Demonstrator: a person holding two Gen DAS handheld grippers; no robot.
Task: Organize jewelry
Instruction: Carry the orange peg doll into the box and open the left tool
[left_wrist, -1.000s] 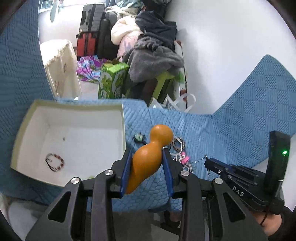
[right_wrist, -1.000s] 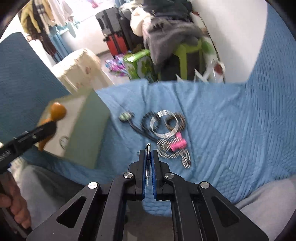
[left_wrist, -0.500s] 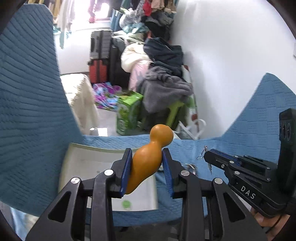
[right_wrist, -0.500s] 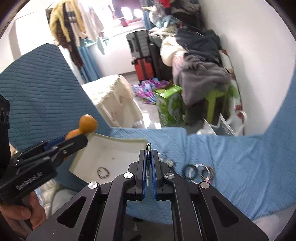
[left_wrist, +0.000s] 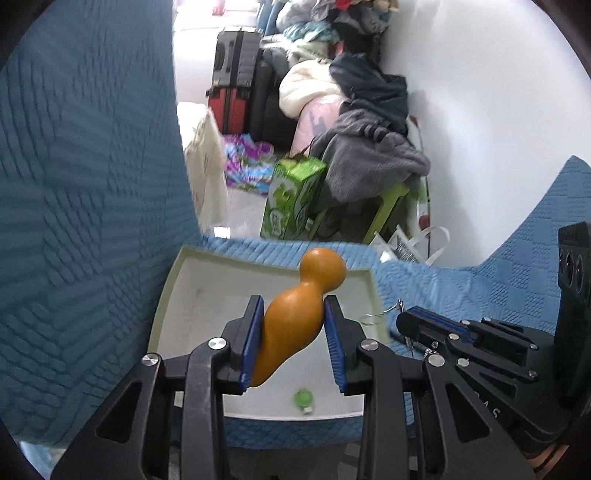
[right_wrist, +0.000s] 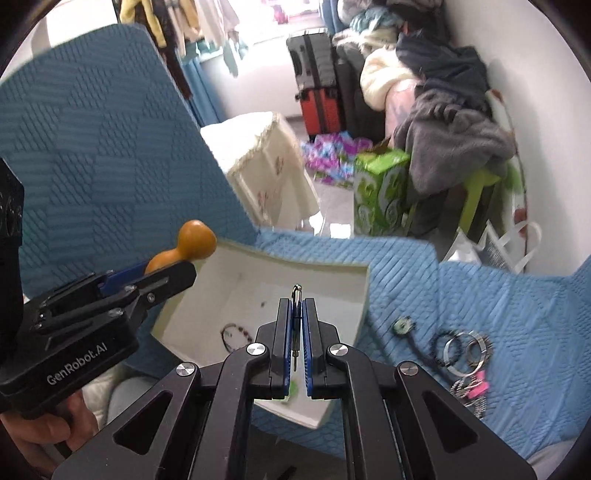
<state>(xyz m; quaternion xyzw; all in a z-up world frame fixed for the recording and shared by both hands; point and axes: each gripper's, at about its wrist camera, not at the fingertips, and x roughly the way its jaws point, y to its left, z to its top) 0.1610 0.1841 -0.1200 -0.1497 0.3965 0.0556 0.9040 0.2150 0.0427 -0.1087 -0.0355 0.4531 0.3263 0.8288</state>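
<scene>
A thin silver metal charm on a fine chain (right_wrist: 294, 295) sits pinched in the right gripper (right_wrist: 294, 325), whose jaws are closed almost flat on it, above the shallow white cardboard box (right_wrist: 332, 273). A dark beaded bracelet (right_wrist: 236, 334) lies inside the box. More silver rings and bracelets (right_wrist: 463, 347) lie on the blue quilted cover (right_wrist: 517, 314), right of the box. The left gripper (left_wrist: 293, 334) is partly open, clamping an orange gourd-shaped wooden piece (left_wrist: 295, 314) over the box. Its body reads "GenRobot.AI".
</scene>
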